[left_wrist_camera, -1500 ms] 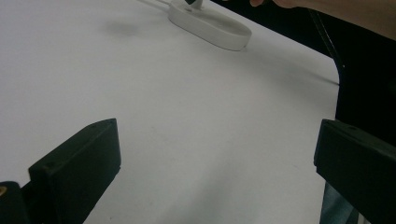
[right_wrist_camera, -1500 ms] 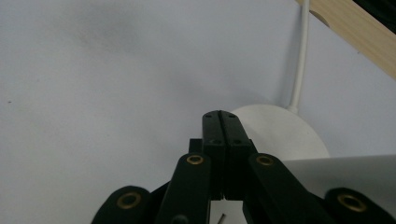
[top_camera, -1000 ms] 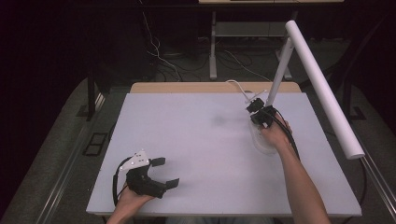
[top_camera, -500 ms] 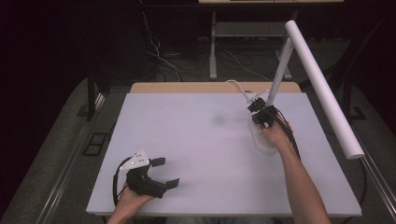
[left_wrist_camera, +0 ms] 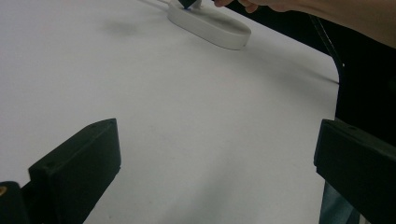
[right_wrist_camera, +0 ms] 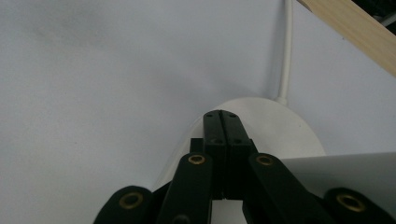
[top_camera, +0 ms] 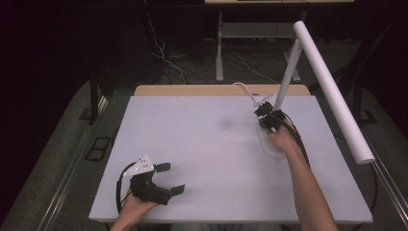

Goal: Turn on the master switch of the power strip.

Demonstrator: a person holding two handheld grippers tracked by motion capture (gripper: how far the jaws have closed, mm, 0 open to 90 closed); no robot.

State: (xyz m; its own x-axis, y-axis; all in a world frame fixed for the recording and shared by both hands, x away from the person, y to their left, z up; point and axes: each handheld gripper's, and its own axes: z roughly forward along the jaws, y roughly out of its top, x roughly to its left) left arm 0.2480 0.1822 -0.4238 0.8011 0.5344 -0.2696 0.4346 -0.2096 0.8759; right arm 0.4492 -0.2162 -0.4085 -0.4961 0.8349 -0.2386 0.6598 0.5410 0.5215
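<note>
Lamp base (right_wrist_camera: 280, 126) sits at the table's (top_camera: 202, 159) far right; your right gripper (right_wrist_camera: 221, 122), jaws pressed together, rests tip-down on it. Push off-centre and the lamp could tip. Left gripper (top_camera: 174, 178) idle, jaws spread

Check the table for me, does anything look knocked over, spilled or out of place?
Nothing stands out. The white desk lamp stands upright on its oval white base on the pale table. The only mark is a faint grey smudge mid-table, left of the base.
</note>
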